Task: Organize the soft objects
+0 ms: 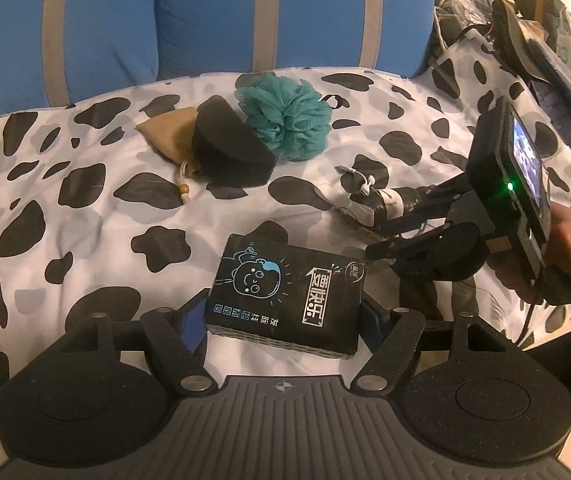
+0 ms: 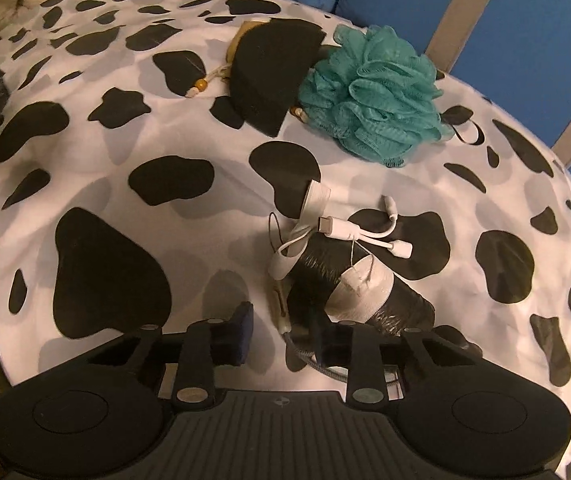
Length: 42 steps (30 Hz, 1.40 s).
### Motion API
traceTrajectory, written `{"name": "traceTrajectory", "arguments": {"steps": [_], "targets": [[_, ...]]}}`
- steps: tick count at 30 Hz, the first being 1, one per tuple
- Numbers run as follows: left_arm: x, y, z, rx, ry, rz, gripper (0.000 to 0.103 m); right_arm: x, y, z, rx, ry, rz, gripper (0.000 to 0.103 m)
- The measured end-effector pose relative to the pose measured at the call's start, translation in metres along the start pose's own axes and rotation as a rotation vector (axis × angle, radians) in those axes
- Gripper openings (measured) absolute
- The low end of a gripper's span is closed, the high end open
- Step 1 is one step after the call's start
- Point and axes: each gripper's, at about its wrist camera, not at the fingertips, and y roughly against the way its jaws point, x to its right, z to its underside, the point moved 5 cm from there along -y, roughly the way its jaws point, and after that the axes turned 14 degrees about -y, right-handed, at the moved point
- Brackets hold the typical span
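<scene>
One black packet [image 1: 285, 300] clamped in left hand-held gripper [image 1: 281, 316], right hand-held gripper [image 2: 283, 336] narrow, perhaps empty, one teal pouf [image 2: 373, 92]

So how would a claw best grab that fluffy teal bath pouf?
Probably from above, pinching the teal bath pouf across its ruffled middle. The mesh squashes easily, and its side nearest the black sponge is crowded, so a top approach looks clearest.
</scene>
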Motion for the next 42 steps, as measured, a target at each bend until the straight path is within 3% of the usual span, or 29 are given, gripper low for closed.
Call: {"name": "traceTrajectory", "arguments": {"steps": [2, 5, 22, 32, 42], "targets": [[0.000, -0.001, 0.000, -0.003, 0.000, -0.001, 0.072, 0.002, -0.001, 0.001, -0.029, -0.035, -0.016, 0.017], [0.001, -0.002, 0.000, -0.007, -0.004, 0.000, 0.072, 0.002, 0.000, 0.003, -0.049, -0.059, -0.021, 0.009], [0.007, -0.008, -0.001, -0.014, -0.034, -0.010, 0.072, -0.003, 0.053, 0.011, 0.048, -0.080, -0.024, 0.009], [0.012, 0.001, -0.001, 0.022, -0.034, -0.023, 0.072, 0.005, 0.106, 0.015, 0.211, -0.156, 0.002, 0.009], [0.024, 0.018, 0.000, 0.084, -0.026, -0.008, 0.072, 0.003, 0.152, 0.038, 0.290, -0.263, -0.091, 0.009]]}}
